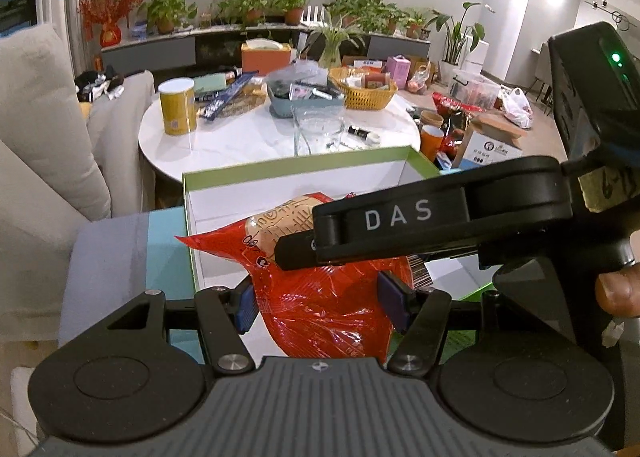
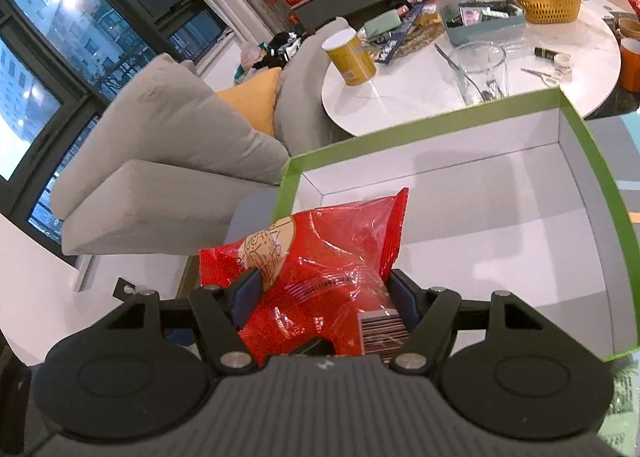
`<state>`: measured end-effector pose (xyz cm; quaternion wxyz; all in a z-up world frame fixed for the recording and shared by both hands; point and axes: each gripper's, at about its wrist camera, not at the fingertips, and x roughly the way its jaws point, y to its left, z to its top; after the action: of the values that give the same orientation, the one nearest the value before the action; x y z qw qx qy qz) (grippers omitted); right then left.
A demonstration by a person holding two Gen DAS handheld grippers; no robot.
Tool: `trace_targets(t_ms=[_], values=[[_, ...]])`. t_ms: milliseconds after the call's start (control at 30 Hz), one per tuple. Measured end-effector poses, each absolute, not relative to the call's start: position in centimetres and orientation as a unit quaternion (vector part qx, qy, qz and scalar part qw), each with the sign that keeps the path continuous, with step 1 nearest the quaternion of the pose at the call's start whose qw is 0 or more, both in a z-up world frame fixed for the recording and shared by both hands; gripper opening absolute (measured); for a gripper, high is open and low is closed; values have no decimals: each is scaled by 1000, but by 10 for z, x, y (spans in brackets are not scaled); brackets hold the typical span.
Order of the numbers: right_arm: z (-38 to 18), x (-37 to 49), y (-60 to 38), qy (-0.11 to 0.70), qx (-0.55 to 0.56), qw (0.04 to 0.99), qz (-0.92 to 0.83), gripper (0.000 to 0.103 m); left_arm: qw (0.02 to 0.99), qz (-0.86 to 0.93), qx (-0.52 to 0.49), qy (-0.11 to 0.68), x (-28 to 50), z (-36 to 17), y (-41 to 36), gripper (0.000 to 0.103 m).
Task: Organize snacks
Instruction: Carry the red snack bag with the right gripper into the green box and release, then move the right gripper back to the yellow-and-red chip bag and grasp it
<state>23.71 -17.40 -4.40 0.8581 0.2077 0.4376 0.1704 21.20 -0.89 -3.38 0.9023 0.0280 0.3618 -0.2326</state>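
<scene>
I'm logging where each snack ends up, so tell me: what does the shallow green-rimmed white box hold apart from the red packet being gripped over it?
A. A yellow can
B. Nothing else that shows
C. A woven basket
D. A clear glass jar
B: the shallow green-rimmed white cardboard box shows only bare white floor around the crinkly red plastic snack packet. The right gripper and the left gripper each clamp a red packet.

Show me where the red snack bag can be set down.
The green-rimmed box has a bare white floor beyond the red snack bag. On the round table, only the near edge is free; its far side is crowded.
</scene>
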Motion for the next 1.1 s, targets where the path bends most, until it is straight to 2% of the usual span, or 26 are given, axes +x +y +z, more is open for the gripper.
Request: trace_targets(t_ms=[567,1100], values=[[-58,241,-180,444,206,861,139,42,901,-202,28,382,217,-44,8,59],[-16,139,-182,415,179,876,170,46,917,-158,8,367,123,-14,51,65]])
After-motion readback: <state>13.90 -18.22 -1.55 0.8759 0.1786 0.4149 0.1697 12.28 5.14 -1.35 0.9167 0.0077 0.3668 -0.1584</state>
